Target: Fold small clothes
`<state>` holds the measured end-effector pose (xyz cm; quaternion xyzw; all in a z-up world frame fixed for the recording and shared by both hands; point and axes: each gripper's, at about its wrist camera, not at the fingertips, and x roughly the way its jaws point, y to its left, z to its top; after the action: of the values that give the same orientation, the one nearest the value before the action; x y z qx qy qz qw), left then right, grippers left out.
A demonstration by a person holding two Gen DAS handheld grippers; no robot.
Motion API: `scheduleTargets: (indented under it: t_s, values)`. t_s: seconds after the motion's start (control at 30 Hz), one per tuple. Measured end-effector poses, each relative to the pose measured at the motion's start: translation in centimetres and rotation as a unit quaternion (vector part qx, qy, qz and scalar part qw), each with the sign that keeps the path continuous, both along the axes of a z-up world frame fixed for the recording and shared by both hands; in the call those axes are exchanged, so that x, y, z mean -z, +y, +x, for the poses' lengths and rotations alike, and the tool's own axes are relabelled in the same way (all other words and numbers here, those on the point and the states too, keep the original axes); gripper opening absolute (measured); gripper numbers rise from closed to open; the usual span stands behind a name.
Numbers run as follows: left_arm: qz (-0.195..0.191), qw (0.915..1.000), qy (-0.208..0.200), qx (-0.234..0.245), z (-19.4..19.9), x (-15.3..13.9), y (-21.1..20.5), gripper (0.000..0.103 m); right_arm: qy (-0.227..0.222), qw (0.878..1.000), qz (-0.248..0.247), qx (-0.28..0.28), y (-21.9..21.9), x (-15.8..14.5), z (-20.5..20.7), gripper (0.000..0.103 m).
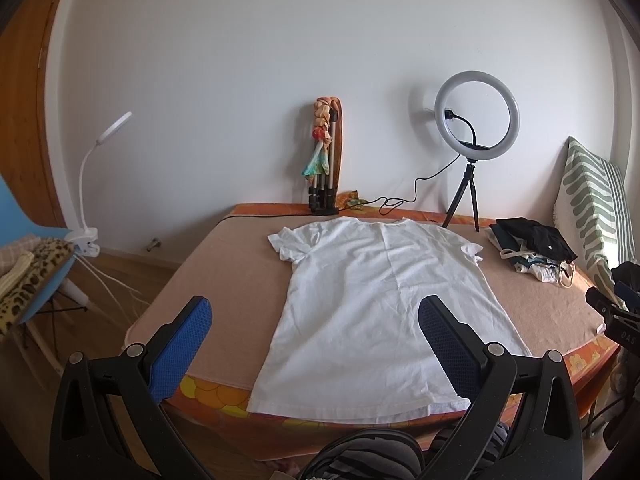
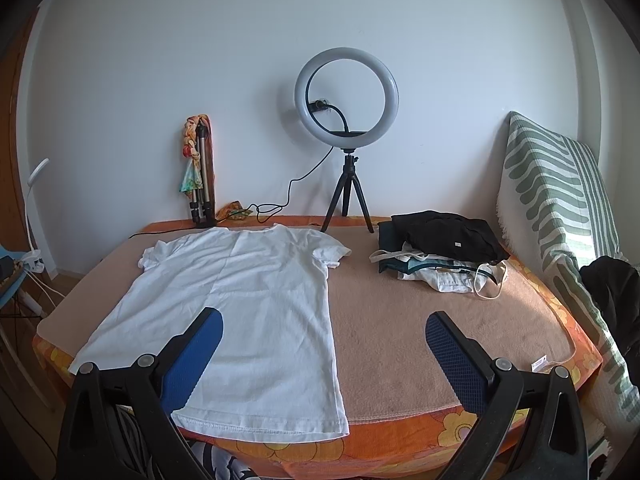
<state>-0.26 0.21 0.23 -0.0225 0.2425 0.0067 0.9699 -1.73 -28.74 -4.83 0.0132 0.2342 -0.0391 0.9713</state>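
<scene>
Above the near edge of the bed, the left gripper (image 1: 316, 316) hangs with its blue-padded fingers spread wide and nothing between them, held over the lower half of the white T-shirt (image 1: 372, 304). The right gripper (image 2: 324, 332) is just as wide apart and empty, held over the shirt's right side and the bare blanket beside it, so each one seems to be lined up with its own side of the garment. Neither touches cloth yet. The shirt lies flat on the tan blanket (image 2: 420, 320) with its hem at the near edge and its collar toward the wall, both short sleeves spread out; I take that as laid ready for a first fold, with no fold made so far. Further right, near the striped pillow (image 2: 560, 208), a small pile of clothes (image 2: 436, 252) sits well apart from the shirt, topped by a dark garment; whether these are done or waiting I cannot tell. Against the wall stand a ring light (image 2: 346, 96) on a small tripod and a folded tripod (image 1: 326, 160) draped with a coloured scarf, kept clear of the working area.
</scene>
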Motion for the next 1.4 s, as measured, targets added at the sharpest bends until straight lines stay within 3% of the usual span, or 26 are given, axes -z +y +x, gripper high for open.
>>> scheduleTargets:
  t_s: [0.97,1.23,1.4]
  values:
    - [-0.009,0.9999,0.01,-0.008,0.6,1.1,0.8,0.103,0.005,1.0,-0.001,-0.005,0.5,0.2,0.5,0.103]
    - [-0.009,0.9993,0.027,-0.026,1.6,3.8,3.4,0.103,0.005,0.999,-0.001,-0.031,2.1,-0.8,2.8,0.098]
    - [-0.033,0.9975,0.06,-0.014,2.2,6.7,5.5,0.103,0.005,0.998,0.004,-0.068,4.1,-2.0,5.7,0.096]
